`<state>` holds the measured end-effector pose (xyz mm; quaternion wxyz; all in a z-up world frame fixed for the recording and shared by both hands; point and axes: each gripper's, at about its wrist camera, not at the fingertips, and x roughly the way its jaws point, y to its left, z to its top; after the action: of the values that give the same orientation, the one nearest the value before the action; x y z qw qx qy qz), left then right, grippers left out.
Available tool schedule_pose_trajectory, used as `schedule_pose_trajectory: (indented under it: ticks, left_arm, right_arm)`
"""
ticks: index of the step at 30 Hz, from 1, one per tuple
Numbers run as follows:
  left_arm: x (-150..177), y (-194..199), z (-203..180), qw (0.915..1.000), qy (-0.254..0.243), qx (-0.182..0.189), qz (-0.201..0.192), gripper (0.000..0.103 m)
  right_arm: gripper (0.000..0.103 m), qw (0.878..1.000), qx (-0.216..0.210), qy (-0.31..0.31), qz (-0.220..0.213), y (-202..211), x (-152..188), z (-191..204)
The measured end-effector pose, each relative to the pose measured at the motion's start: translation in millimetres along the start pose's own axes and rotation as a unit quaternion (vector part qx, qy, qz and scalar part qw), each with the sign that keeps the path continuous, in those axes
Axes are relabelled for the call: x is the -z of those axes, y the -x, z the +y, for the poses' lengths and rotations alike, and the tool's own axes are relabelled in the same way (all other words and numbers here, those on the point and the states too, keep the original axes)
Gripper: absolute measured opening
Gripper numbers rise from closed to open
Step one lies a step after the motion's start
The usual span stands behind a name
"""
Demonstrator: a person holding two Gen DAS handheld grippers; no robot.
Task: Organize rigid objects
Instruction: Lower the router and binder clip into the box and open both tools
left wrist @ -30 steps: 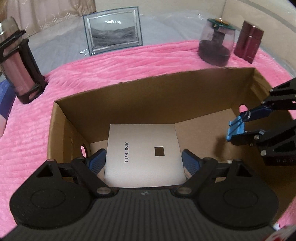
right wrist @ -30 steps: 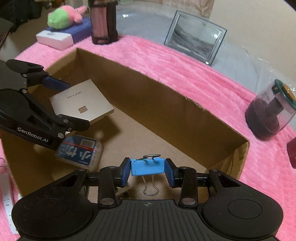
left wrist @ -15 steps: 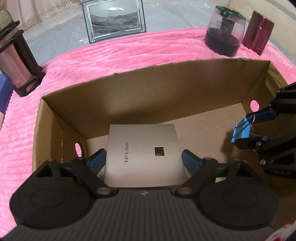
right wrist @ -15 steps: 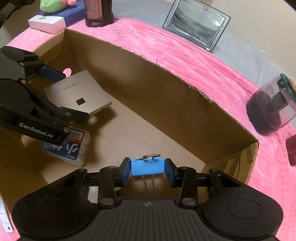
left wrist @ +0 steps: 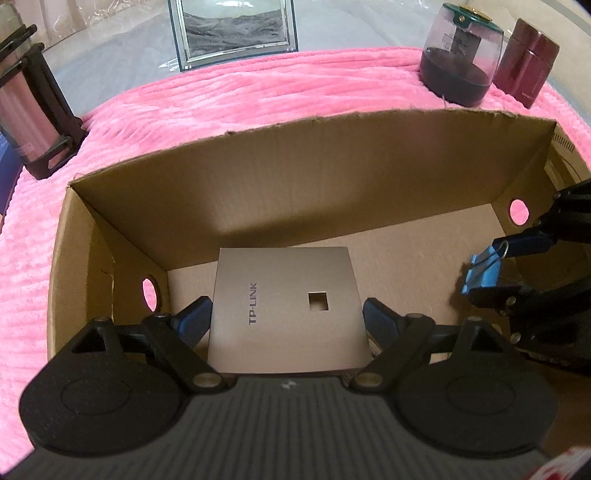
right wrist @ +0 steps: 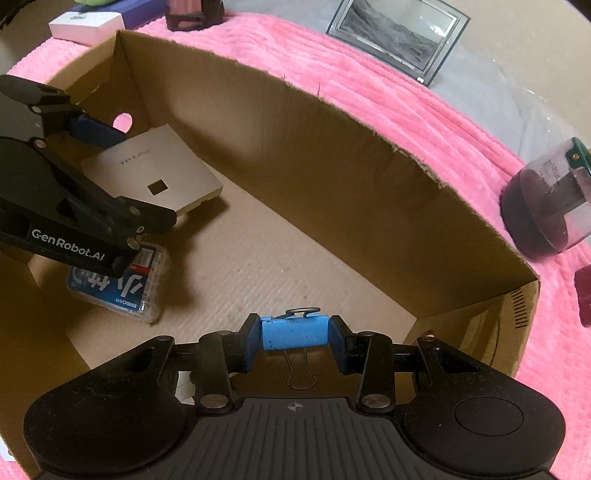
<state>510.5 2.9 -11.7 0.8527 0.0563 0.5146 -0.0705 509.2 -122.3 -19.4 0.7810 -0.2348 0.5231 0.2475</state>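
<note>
1. Gripping a blue metal binder clip [right wrist: 293, 332], your right gripper [right wrist: 293, 341] has both blue pads pressed against the clip's sides, low inside the open brown cardboard box [right wrist: 369, 177]; one wire handle hangs below the clip over the box floor.
2. Your left gripper [left wrist: 286, 319] stands spread wide, its blue fingertips [left wrist: 194, 315] flanking the flat square beige TP-LINK device [left wrist: 284, 306]. You can see narrow gaps on both sides, so it grasps nothing.
3. That device lies flat on the box floor near the left end wall, close to the round handle hole [left wrist: 150, 293].
4. Just beside your left gripper, a clear plastic case with a blue printed label [right wrist: 122, 291] rests on the box floor, partly covered by the gripper's arm.
5. Beyond the box, a ribbed pink plush blanket [left wrist: 258, 96] spreads under everything.
6. Farther back stand a silver-framed picture of a grey landscape [left wrist: 234, 31], a clear domed container with a green lid [left wrist: 460, 70], a dark red box-shaped container [left wrist: 526, 66] and a pink cylinder in a black holder [left wrist: 33, 110].
</note>
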Motion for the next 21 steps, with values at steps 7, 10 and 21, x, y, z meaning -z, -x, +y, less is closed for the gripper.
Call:
schedule_pose_trajectory:
  ticks: [7,10,21]
  left_arm:
    - [0.2,-3.7,-0.2,0.9999,-0.001,0.001,0.014,0.086]
    - [0.1,-4.5,-1.0,0.9998,-0.003,0.0,0.017,0.086]
    - [-0.2,-5.5,-1.4,0.9997,-0.003,0.004,0.023,0.086]
  right_arm:
    - [0.037,1.0,-0.001,-0.001,0.008,-5.0,-0.4,-1.7]
    - [0.037,1.0,-0.001,0.001,0.009,-5.6,-0.6,-1.4]
    - [0.037,1.0,0.001,0.004,0.016,-10.0,-0.7,-1.6]
